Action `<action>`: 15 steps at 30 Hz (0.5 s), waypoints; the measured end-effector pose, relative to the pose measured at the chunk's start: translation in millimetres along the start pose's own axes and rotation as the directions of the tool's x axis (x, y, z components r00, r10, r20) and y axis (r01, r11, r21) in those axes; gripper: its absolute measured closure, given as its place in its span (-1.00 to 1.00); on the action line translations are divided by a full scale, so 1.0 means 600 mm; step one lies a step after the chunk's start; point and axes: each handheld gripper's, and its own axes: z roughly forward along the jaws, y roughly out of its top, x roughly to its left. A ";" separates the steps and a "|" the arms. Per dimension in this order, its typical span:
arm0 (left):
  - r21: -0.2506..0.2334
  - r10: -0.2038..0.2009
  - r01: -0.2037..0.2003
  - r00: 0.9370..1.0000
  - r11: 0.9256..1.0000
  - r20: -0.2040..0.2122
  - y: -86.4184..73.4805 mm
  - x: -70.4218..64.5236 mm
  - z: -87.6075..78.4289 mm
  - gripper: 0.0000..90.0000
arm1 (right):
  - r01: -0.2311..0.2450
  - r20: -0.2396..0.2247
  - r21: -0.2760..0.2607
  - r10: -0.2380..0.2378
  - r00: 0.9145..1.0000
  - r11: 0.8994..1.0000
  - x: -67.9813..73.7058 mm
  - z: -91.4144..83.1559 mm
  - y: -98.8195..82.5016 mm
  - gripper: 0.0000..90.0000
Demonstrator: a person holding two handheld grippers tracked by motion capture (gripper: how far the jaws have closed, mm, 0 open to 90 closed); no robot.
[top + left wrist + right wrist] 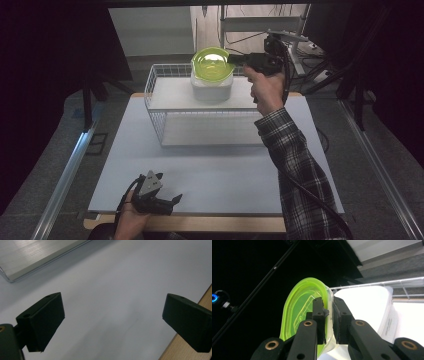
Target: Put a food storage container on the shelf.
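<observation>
A translucent lime-green lid (212, 62) hangs tilted just above a white tub (212, 88) that stands in the white wire basket (155, 107). My right gripper (235, 59) is shut on the lid's right rim, held up at the back of the table. In the right gripper view the green lid (299, 312) stands on edge, pinched between the fingers (319, 315), with the white tub (367, 307) behind it. My left gripper (170, 201) rests low near the table's front edge, its jaws open over bare white tabletop (112, 302) with nothing between them.
The wire basket takes up the far middle of the white table (215, 170). A metal rail (37, 257) runs along the table's left side. Dark curtains stand left and right, and a metal frame with cables (295, 40) rises behind the basket.
</observation>
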 end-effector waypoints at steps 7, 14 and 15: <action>0.000 -0.005 0.005 1.000 1.000 0.019 0.000 0.002 0.002 -0.93 | -0.009 0.049 -0.018 0.010 0.999 1.000 0.002 0.026 0.015 0.81; 0.004 0.002 -0.002 1.000 1.000 0.031 0.000 0.000 0.004 -0.93 | -0.010 0.088 -0.023 0.012 0.996 1.000 0.001 0.044 0.022 0.81; 0.004 0.005 -0.005 0.999 1.000 0.032 0.000 -0.001 0.004 -0.93 | -0.013 0.091 -0.025 0.015 0.996 1.000 0.000 0.045 0.022 0.81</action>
